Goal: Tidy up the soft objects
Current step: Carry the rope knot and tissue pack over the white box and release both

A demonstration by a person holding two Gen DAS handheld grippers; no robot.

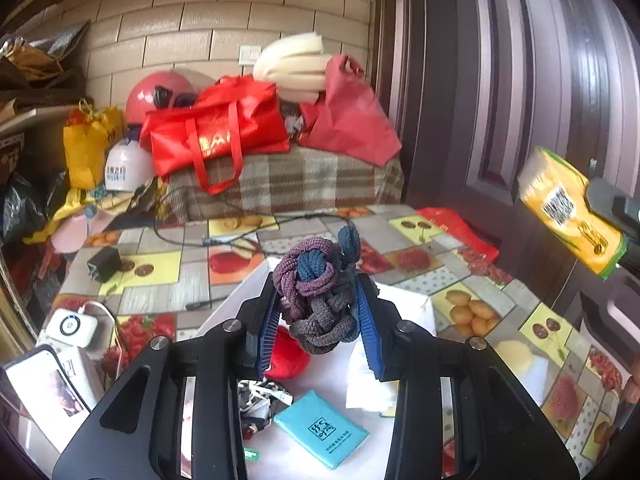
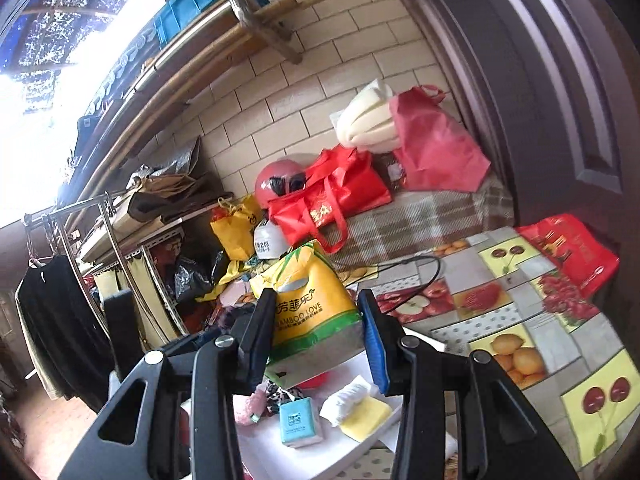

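A cream tiled wall [image 2: 320, 92] backs a plaid-covered bench [image 1: 304, 184] beside a dark panelled door [image 1: 520, 80], as daylight floods through a window [image 2: 44, 80] above metal shelving [image 2: 132, 236] and a fruit-print tablecloth [image 2: 520, 320].

Occluded and cropped items

The red soft object [image 1: 289, 354] lies mostly hidden behind the left tool [image 1: 318, 312]; the phone [image 1: 44, 390] is cut by the frame edge; the yellow pack [image 2: 316, 312] covers the worktop items behind it.

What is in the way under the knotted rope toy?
The left tongs hold the purple-and-grey knotted rope toy above the white tray. Below it lie a red soft ball and a teal tissue packet.
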